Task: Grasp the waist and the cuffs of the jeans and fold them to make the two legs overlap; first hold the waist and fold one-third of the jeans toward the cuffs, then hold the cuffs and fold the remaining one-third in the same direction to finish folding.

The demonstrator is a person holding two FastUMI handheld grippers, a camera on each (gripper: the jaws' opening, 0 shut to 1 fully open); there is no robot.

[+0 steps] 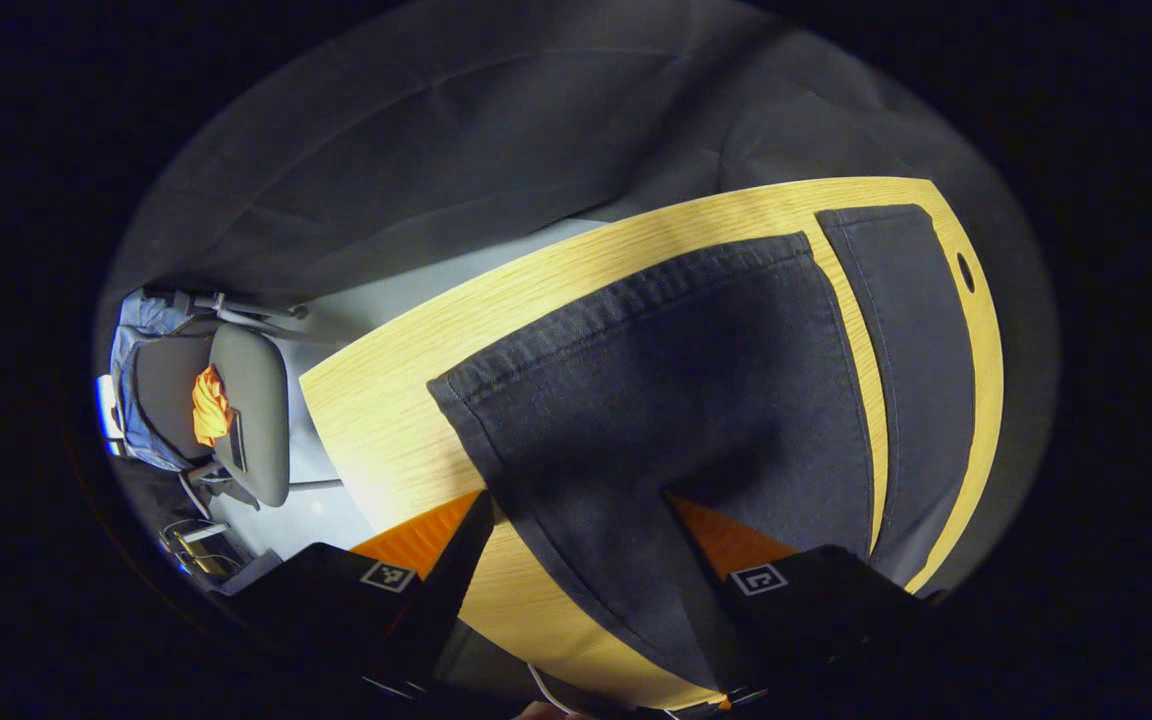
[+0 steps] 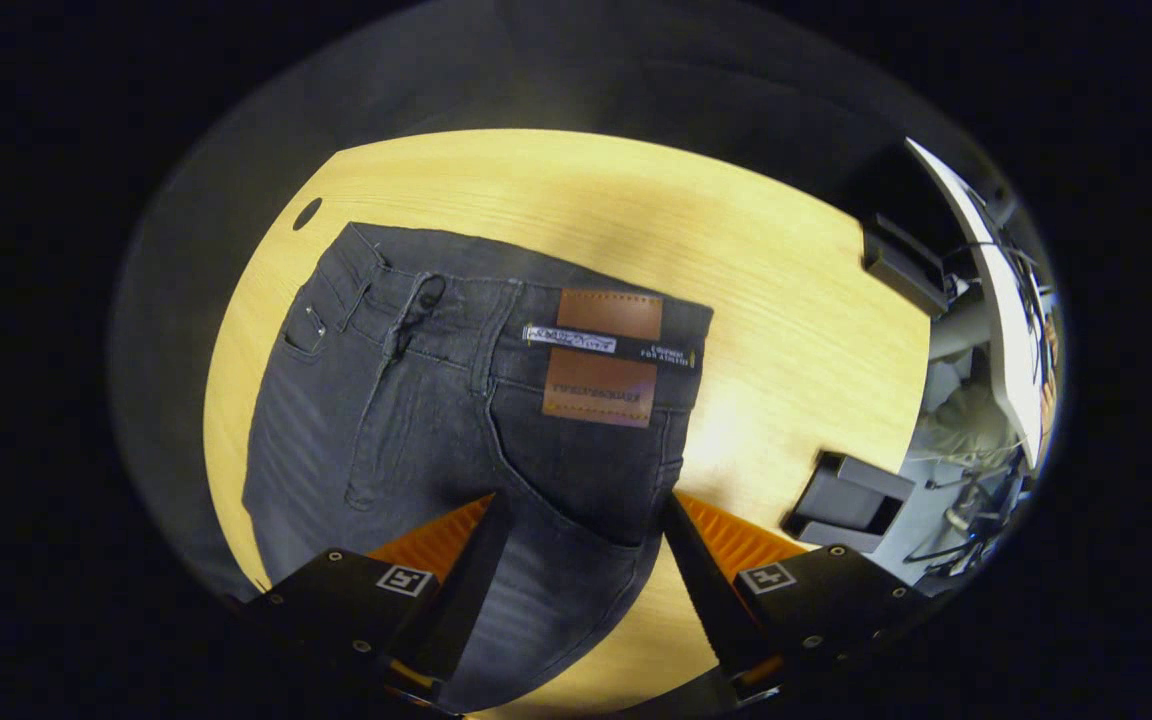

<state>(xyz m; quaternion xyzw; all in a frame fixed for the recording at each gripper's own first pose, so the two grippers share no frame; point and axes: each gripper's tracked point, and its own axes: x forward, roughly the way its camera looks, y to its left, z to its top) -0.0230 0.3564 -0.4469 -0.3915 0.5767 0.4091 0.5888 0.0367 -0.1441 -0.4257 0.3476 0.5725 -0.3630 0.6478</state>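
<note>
The jeans (image 1: 696, 400) lie flat on the wooden counter (image 1: 386, 400) and serve as the reference item for all positions below.

Left gripper view:
- The left gripper (image 1: 576, 530) sits over the cuff end of the jeans. Its jaws stand apart, one on each side of the near leg, with the denim running between them. Whether the jaws touch the cloth cannot be determined; they are not clenched on it.
- The hemmed cuff (image 1: 626, 300) of the near leg points away from the camera, toward the far counter edge.
- The second leg (image 1: 906, 330) lies beside the first, separated from it by a narrow strip of bare counter. The two legs do not overlap.
- A small dark cable hole (image 1: 965, 272) sits in the counter just beyond the second leg.
- A grey chair (image 1: 251, 410) stands on the floor well apart from the jeans, past the counter edge, with an orange cloth (image 1: 210, 405) on it.

Right gripper view:
- The right gripper (image 2: 576, 530) sits over the waist end of the jeans (image 2: 456, 420). Its jaws are released and spread, straddling the hip area near the rear pocket.
- A brown leather patch (image 2: 604, 355) lies on the waistband, directly beyond the jaws.
- The front button and fly (image 2: 416, 300) are beside the patch, toward the cable hole (image 2: 307, 212).
- Two dark boxes (image 2: 851, 490) rest at the counter edge, clear of the jeans.
</note>
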